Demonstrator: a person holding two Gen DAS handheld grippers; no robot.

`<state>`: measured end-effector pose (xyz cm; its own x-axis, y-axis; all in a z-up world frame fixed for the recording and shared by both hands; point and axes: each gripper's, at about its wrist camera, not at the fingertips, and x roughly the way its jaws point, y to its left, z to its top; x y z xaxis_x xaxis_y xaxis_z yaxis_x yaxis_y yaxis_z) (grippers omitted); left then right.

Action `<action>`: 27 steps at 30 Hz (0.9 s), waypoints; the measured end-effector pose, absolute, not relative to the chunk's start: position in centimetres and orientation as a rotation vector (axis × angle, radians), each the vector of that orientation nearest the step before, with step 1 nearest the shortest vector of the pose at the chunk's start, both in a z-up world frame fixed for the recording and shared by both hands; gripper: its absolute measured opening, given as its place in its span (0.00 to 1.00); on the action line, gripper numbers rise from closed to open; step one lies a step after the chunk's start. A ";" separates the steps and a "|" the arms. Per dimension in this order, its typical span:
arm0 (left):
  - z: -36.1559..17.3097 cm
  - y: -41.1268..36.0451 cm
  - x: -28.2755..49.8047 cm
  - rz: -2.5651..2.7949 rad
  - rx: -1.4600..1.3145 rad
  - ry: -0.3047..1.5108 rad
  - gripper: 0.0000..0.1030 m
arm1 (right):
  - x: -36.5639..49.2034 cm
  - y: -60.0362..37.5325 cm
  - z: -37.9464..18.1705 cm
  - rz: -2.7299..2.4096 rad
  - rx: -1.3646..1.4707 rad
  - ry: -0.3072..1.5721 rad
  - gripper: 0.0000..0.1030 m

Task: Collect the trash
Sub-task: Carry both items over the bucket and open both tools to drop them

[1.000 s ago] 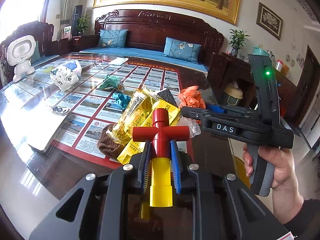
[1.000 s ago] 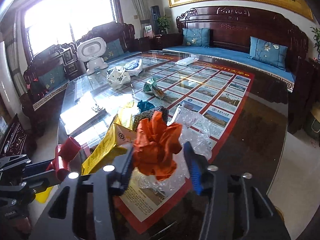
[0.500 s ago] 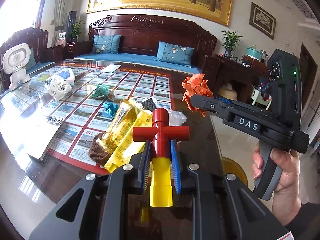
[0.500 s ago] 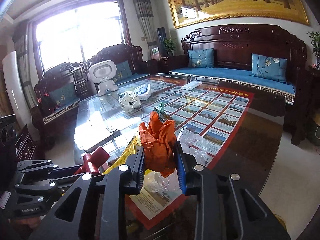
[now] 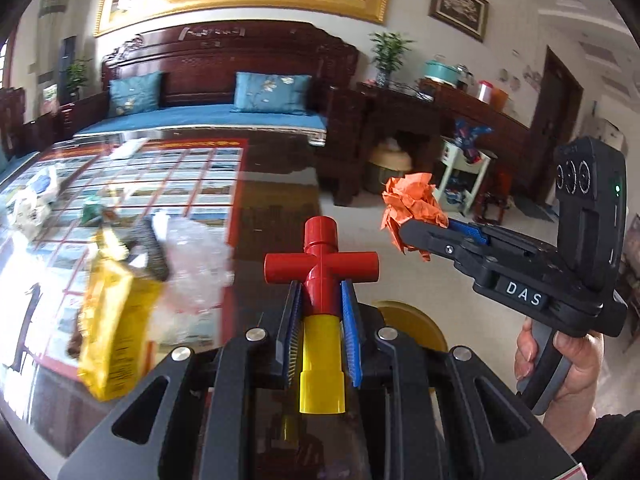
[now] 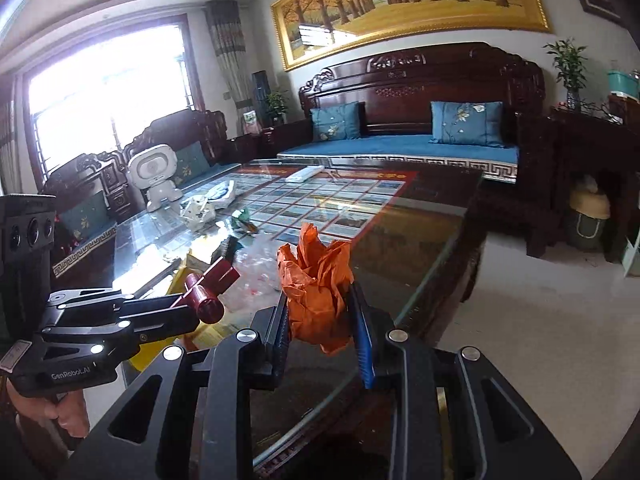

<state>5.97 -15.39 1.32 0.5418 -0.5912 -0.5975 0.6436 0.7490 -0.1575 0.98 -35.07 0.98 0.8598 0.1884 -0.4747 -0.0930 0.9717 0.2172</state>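
My left gripper [image 5: 320,292] is shut on a red cross-shaped pipe piece [image 5: 320,256] with a yellow end, held above the near edge of the glass table [image 5: 272,208]. To its right my right gripper [image 5: 416,232] is shut on a ball of crumpled orange paper [image 5: 412,200], in the air beyond the table's corner. In the right wrist view the orange paper [image 6: 316,280] sits between the blue pads of the right gripper [image 6: 320,312]. The left gripper [image 6: 192,304] with the red pipe piece [image 6: 210,288] is at the left.
A yellow packet [image 5: 116,312], clear plastic wrap [image 5: 196,264], a green wrapper [image 5: 94,208] and a white bag [image 5: 32,200] lie on the table. A yellow round object [image 5: 416,320] shows on the floor past the table edge. A person's hand [image 5: 576,356] holds the right gripper.
Both grippers have swung to the right with their loads. The orange paper has been lifted off the table pile and now hangs past the table's corner.
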 end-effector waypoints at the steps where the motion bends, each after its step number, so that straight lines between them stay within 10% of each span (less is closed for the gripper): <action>1: 1.1 -16.8 6.2 -0.758 0.093 0.689 0.20 | 0.5 -36.2 0.5 0.123 0.196 0.525 0.27; 17: -5.6 -33.0 6.8 -0.961 0.226 0.876 0.20 | -2.3 -47.8 -10.6 -0.146 0.318 0.750 0.27; 22: -7.1 -35.4 6.8 -0.974 0.264 0.914 0.20 | -1.9 -49.0 -13.3 -0.203 0.318 0.826 0.59; 27: -8.4 -37.1 7.0 -0.974 0.298 0.943 0.20 | -2.0 -50.0 -14.0 -0.207 0.364 0.827 0.59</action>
